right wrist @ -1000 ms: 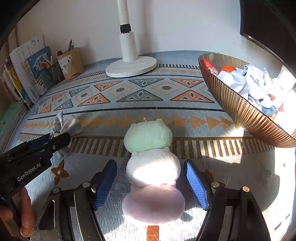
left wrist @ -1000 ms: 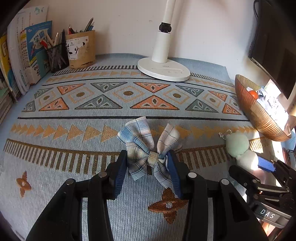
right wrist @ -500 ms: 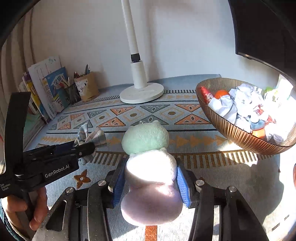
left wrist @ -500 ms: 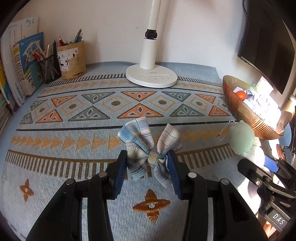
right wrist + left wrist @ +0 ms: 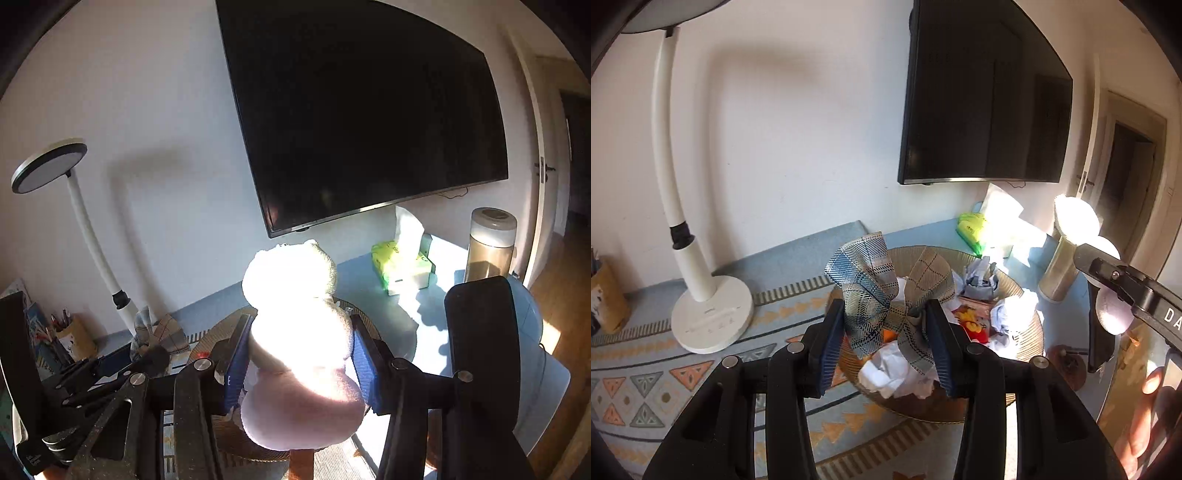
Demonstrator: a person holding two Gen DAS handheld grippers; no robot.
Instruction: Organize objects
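I have the plaid bow (image 5: 886,295) pinched at its knot in my left gripper (image 5: 884,345), the jaws drawn narrow on it, and it hangs in the air right above the woven bowl (image 5: 1027,317), over the crumpled paper and bits already lying in there. My right gripper (image 5: 301,363) is clamped on the middle of the three-ball plush toy (image 5: 299,332), its pads pressing into the white ball, and that too sits above the bowl, toward its sunlit side, near the tissue box (image 5: 402,273) beyond the rim.

As I read it, this is the carrying step ending: both things are lifted off the patterned cloth (image 5: 683,376) and brought over the bowl, not yet let go. What I need next, I think, is to lower each a little and spread the jaws so they drop inside the rim. The plush is bulky and the bowl fairly full, so it could roll off the heap; I'd aim it toward the bowl's centre.
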